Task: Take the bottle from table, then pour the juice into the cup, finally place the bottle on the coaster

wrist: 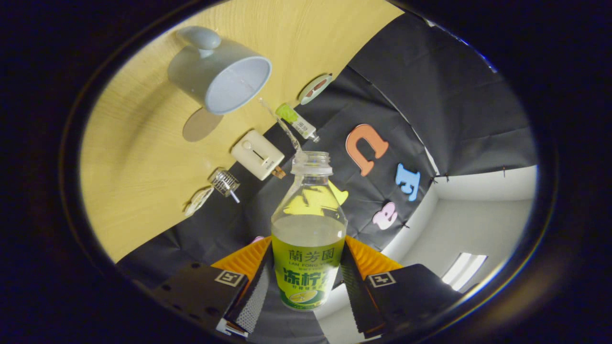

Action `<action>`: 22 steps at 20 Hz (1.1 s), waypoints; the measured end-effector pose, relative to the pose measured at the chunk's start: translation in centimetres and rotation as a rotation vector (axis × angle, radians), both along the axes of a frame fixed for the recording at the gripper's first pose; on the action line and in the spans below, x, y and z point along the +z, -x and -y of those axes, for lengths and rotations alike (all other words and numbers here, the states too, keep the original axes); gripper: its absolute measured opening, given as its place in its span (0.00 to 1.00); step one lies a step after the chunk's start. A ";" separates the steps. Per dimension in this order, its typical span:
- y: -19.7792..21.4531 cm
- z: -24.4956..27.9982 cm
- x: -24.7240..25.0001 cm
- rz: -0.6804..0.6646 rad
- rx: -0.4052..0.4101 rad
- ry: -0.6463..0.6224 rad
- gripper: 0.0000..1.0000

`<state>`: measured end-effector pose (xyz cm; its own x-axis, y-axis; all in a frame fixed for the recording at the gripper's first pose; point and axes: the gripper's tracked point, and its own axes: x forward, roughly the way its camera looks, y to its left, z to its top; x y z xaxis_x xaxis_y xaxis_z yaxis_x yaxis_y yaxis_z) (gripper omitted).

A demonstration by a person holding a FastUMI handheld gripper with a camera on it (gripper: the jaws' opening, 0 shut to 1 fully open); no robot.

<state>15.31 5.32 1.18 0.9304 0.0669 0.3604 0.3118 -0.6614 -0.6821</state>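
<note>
My gripper [306,279] is shut on a clear juice bottle [308,239] with a green and yellow label, one finger on each side of its lower body. The bottle has no cap and is tipped over, with pale liquid filling about half of it. A thin clear stream [282,126] leaves the bottle's mouth [311,161] and runs towards the rim of a pale blue-grey mug [220,74], which stands on the wooden table [138,157] beyond the fingers. A small round coaster [315,88] lies on the table near the booth wall, past the mug.
Between the bottle's mouth and the mug lie a white box-shaped device [257,154] and a small tube with a green cap [296,120]. A little wire object [224,182] and a white clip [198,200] sit near the table's edge by the black cloth wall.
</note>
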 end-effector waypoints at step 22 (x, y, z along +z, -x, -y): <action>1.8 -2.5 4.9 0.188 0.081 0.056 0.80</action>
